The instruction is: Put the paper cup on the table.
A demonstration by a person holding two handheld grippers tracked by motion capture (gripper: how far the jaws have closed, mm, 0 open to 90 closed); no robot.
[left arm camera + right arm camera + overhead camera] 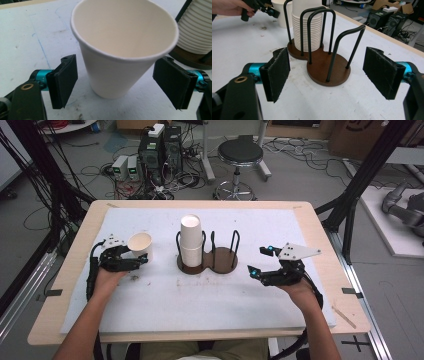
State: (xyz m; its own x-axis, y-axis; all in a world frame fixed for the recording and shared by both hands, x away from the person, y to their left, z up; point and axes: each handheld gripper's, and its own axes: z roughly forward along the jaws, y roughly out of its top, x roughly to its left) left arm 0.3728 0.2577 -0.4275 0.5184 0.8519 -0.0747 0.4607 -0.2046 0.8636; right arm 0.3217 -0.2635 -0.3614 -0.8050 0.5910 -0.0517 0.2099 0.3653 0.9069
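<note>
While the left gripper (115, 82) stands wide open around a lone cup (122, 47), its pads clear of the walls, the right gripper (327, 77) is just as wide open, holding nothing, facing the rack (328, 67). Plain white paper, rolled rim, tapering, upright left of the rack; no writing can be read. A ribbed cup stack (191, 240) fills the rack's left bay. White, stained mat (200, 295) covers a wooden table (320, 230); stool (240, 155), computers (160, 150) and cables on the floor beyond.
</note>
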